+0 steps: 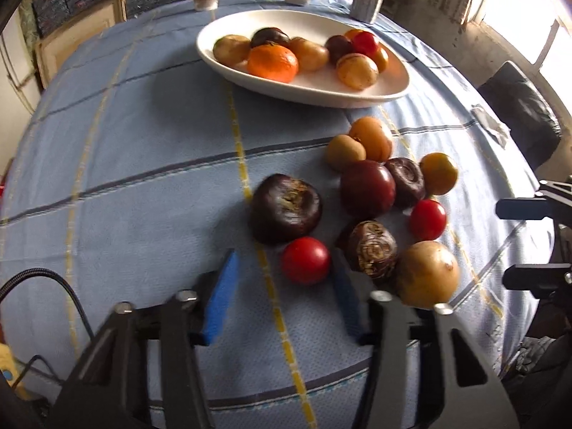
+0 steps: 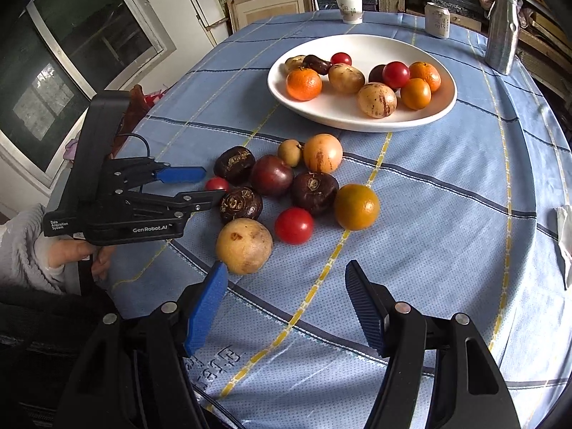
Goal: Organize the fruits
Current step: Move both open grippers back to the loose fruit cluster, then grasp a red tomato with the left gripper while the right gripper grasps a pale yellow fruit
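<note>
Left gripper (image 1: 283, 252), left wrist view: angled steeply down at the tablecloth (image 1: 143, 178), blue pads spread. A small red tomato (image 1: 305, 259) sits between the pad tips. The right pad is at or just beside its skin; the left pad is clear of it, so there is no pinch. A big dark fruit (image 1: 286, 207) lies just beyond the tomato, and another dark one (image 1: 371, 248) lies against the right finger. A tan fruit (image 1: 427, 273) lies further right. The remaining loose fruit is bunched behind these, touching one another. The white dish (image 1: 357, 96) stands farther back, apart from the loose pile, with oranges, tan, dark and red fruit in it.

Right wrist view: right gripper (image 2: 286, 304) hovers over bare cloth near the table edge, pads spread, nothing between them. The tan fruit is just beyond its left pad tip. A second tomato (image 2: 294, 226) and an orange (image 2: 356, 207) lie ahead. The left gripper enters from the left, a hand (image 2: 77, 252) on its grip, tips either side of the first tomato at the pile's left edge. Cup (image 2: 349, 8), can (image 2: 437, 19) and bottle (image 2: 502, 35) stand behind the dish.
</note>
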Demonstrator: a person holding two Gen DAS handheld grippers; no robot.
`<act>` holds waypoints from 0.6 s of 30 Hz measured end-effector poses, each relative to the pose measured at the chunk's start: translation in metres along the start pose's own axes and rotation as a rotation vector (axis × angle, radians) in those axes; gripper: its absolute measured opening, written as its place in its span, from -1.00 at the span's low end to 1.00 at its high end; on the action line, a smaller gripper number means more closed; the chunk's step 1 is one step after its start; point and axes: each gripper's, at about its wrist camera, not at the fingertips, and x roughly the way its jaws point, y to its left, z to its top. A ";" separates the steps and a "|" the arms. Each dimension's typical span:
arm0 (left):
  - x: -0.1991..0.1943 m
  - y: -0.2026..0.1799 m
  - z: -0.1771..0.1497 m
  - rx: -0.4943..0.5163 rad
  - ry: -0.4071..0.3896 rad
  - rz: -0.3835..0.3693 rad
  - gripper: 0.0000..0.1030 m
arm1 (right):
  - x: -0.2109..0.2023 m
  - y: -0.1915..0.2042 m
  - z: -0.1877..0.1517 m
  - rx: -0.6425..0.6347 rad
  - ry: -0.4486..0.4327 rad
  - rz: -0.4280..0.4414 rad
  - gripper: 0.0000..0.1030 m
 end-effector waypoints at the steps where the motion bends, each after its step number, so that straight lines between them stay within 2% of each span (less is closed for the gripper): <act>1: 0.000 -0.002 0.000 0.014 -0.007 0.002 -0.28 | 0.001 0.000 0.000 0.001 0.001 0.000 0.34; 3: 0.001 -0.006 0.000 0.033 -0.009 -0.014 -0.48 | 0.001 -0.001 0.000 0.005 0.003 0.001 0.34; 7: 0.000 -0.006 0.000 0.029 -0.019 -0.027 -0.50 | 0.007 -0.001 0.001 0.008 0.019 0.015 0.34; 18: -0.019 0.015 -0.013 -0.019 -0.026 0.020 -0.51 | 0.041 0.028 0.007 -0.080 0.102 0.077 0.31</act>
